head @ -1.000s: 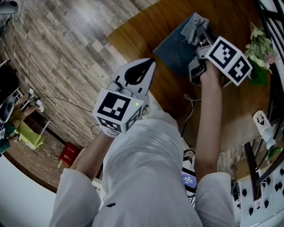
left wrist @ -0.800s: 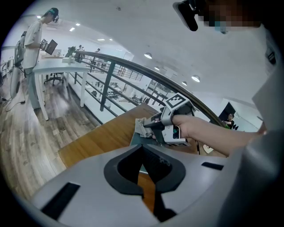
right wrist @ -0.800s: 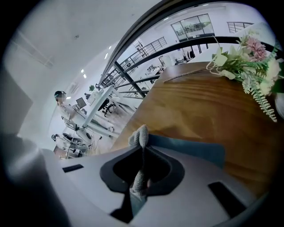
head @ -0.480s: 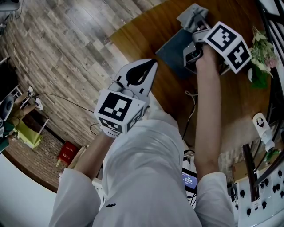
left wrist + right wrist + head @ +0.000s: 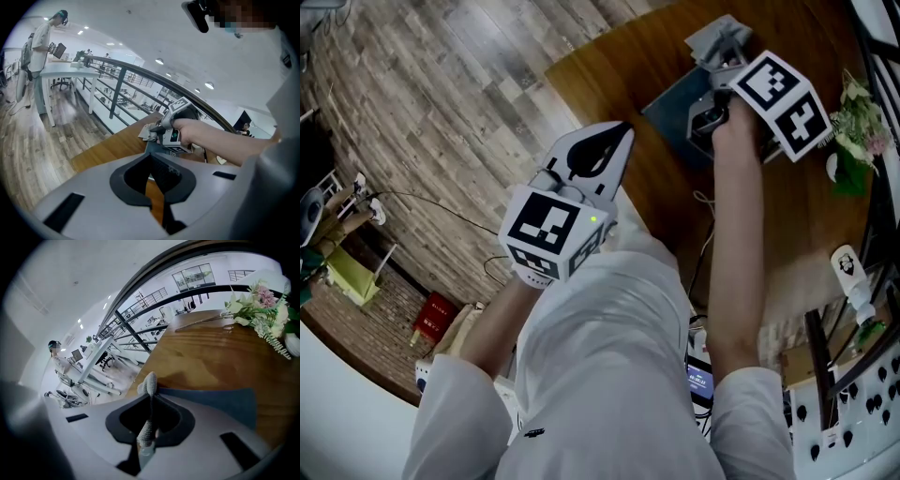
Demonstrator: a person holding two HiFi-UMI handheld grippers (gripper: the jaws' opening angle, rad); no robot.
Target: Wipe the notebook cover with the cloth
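Note:
A dark blue notebook (image 5: 673, 111) lies on the round wooden table (image 5: 609, 56). My right gripper (image 5: 719, 64) is shut on a grey cloth (image 5: 718, 39) and holds it at the notebook's far edge. In the right gripper view the cloth (image 5: 149, 383) sticks out between the jaws, with the notebook (image 5: 220, 399) just right of it. My left gripper (image 5: 617, 141) is shut and holds nothing. It hovers near the table's near edge, apart from the notebook. The left gripper view shows the right gripper (image 5: 174, 130) and the cloth (image 5: 147, 132) ahead of the left gripper (image 5: 151, 155).
A bunch of flowers (image 5: 855, 120) stands at the table's right side, also seen as flowers (image 5: 262, 308). A white bottle (image 5: 853, 267) and a cable (image 5: 701, 234) lie nearer me. A railing (image 5: 122, 79) runs behind the table. A person (image 5: 40, 42) stands far off.
My right gripper has slid the cloth away from me across the notebook to its far edge. The left gripper has stayed where it was.

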